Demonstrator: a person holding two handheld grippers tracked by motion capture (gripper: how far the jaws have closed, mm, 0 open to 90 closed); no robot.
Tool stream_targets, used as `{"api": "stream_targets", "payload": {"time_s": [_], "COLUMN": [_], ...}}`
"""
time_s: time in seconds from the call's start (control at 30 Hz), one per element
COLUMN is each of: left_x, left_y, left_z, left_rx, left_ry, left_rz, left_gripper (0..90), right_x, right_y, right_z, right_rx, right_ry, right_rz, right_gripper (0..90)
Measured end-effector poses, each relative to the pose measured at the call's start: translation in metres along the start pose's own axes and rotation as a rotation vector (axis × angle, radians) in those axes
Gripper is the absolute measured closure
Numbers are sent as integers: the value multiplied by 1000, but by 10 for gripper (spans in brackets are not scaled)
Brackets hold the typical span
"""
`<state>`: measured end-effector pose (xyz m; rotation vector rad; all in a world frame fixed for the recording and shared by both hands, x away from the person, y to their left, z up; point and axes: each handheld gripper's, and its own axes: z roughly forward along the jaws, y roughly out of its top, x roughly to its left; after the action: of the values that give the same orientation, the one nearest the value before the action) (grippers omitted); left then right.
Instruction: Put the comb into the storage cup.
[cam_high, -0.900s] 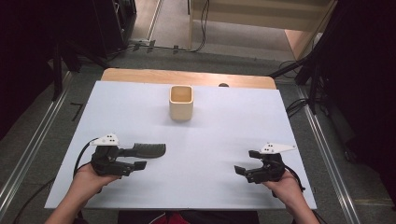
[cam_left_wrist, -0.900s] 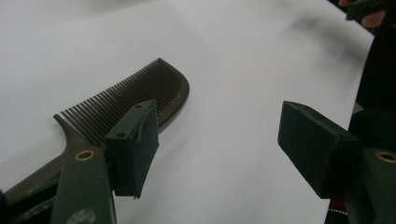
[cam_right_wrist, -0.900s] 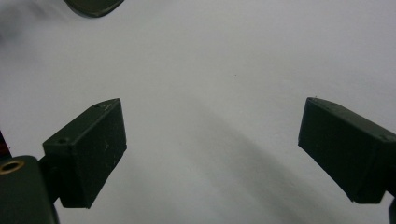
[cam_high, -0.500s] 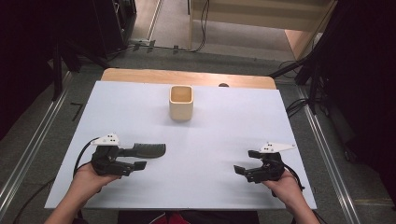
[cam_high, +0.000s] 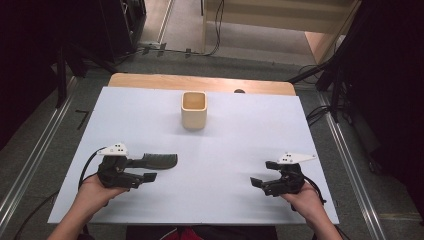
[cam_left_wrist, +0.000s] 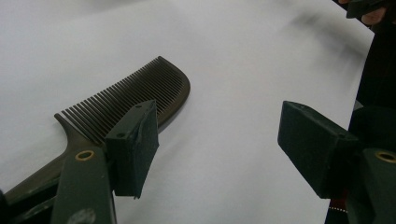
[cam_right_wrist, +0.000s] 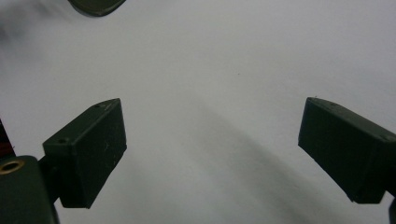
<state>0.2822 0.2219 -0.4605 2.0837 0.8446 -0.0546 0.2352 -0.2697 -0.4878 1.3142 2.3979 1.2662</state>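
Observation:
A dark comb (cam_high: 159, 160) (cam_left_wrist: 140, 93) lies flat on the white table (cam_high: 225, 140), teeth toward the far side. My left gripper (cam_high: 149, 169) (cam_left_wrist: 224, 140) stands open right beside it. In the left gripper view the comb's handle runs under the left-hand jaw, and only bare table lies between the two jaws. At the near right, my right gripper (cam_high: 261, 173) (cam_right_wrist: 210, 140) rests low over the table, open, with nothing between its jaws. The comb's rounded end (cam_right_wrist: 95, 5) peeks in at the top left of the right gripper view.
A square wooden cup (cam_high: 194, 110) stands upright at the middle of the table's far side. A wooden edge (cam_high: 200, 82) runs behind the white sheet. Dark floor, rails and cables surround the table.

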Motion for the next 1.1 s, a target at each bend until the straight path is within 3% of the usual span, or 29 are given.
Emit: {"api": "stream_targets", "payload": {"time_s": [0.87,1.1], "left_x": [0,2], "left_y": [0,1], "left_z": [1,-1], "left_rx": [7,-8], "left_ry": [-1,10], "left_rz": [1,-19], "left_gripper": [301,285], "right_x": [0,0], "right_y": [0,0], "right_z": [1,1], "right_rx": [2,2], "right_ry": [11,11], "right_rz": [6,7], "right_gripper": [61,61]}}
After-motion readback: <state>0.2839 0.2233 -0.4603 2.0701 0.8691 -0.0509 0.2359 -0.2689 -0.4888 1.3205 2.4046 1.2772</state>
